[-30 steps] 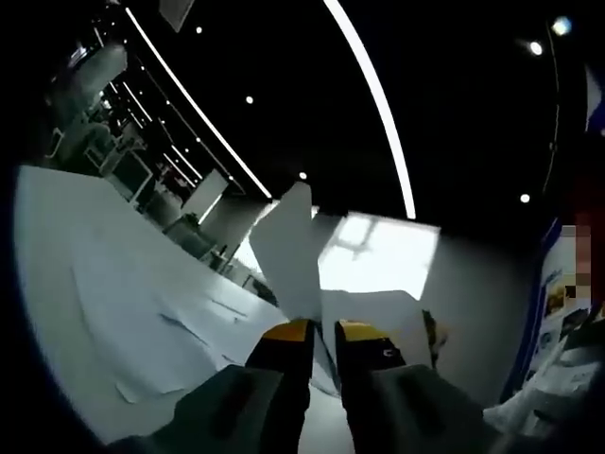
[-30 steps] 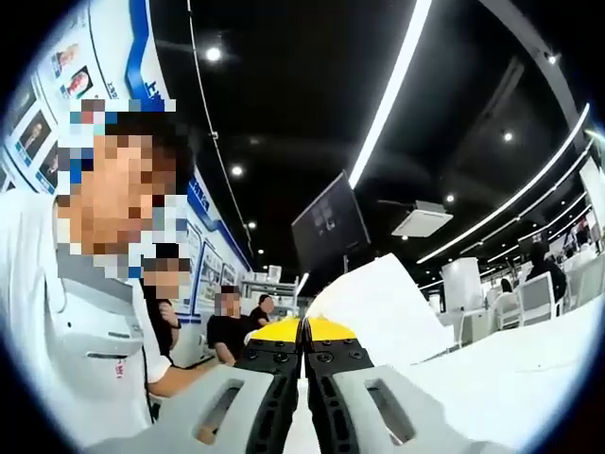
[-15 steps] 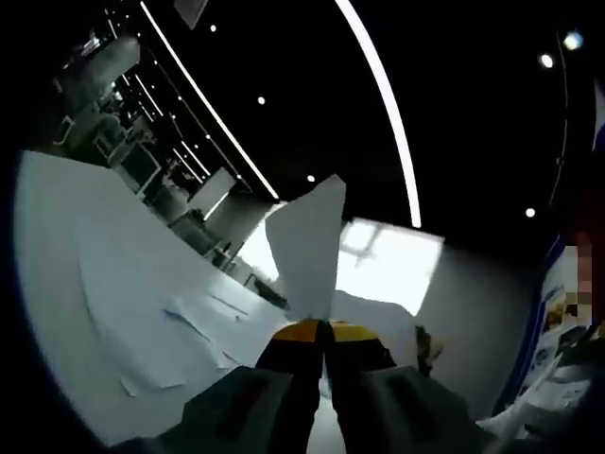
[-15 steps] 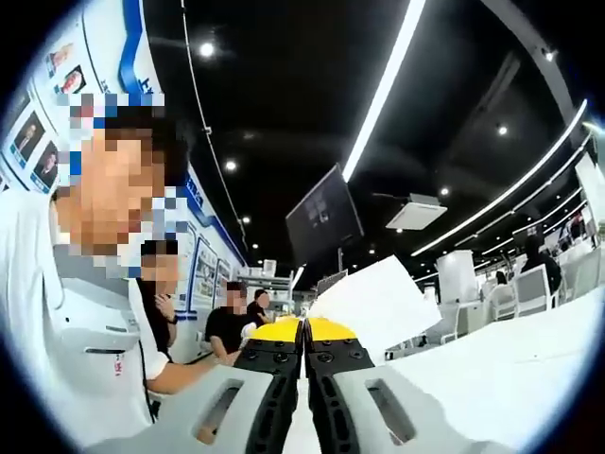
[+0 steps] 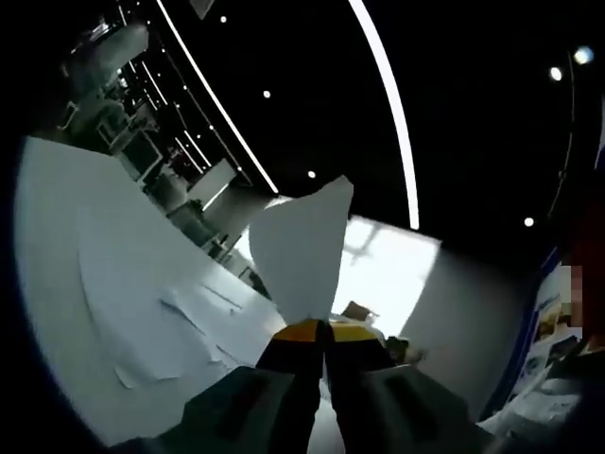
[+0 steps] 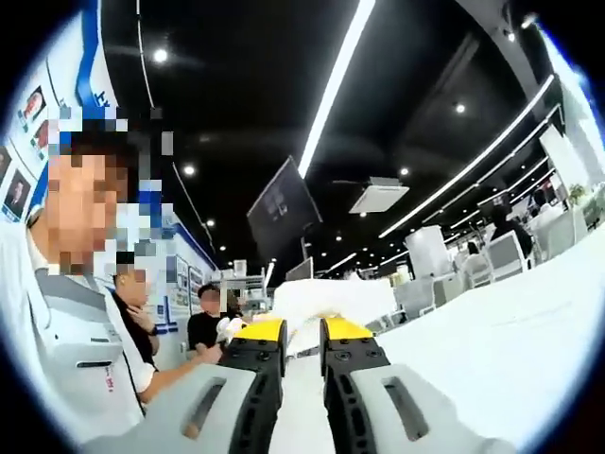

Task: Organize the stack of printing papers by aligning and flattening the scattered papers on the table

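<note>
Two grippers are at work over the white table (image 5: 104, 312), which is the largest thing we see; in the left gripper view several loose papers (image 5: 180, 331) lie scattered and overlapping on it, some with edges a little raised.

Next in size is the sheet (image 5: 301, 255) that our left gripper (image 5: 321, 328) holds. Its fingers are pressed together on the lower edge of this sheet, and the sheet stands up from them, bent a little. One second ago these fingers were apart with the paper between them; half a second ago they had closed, and they remain closed now.

Our right gripper (image 6: 302, 331) did the opposite. It was clamped on a sheet until half a second ago, and now its fingers stand apart with a clear gap. A white paper (image 6: 331, 301) lies just beyond the tips, low, and we cannot tell if it touches them.

We judge that the paper has passed from the right gripper to the left. One sheet is lifted only, and the scattered papers are not yet aligned or flattened.
</note>
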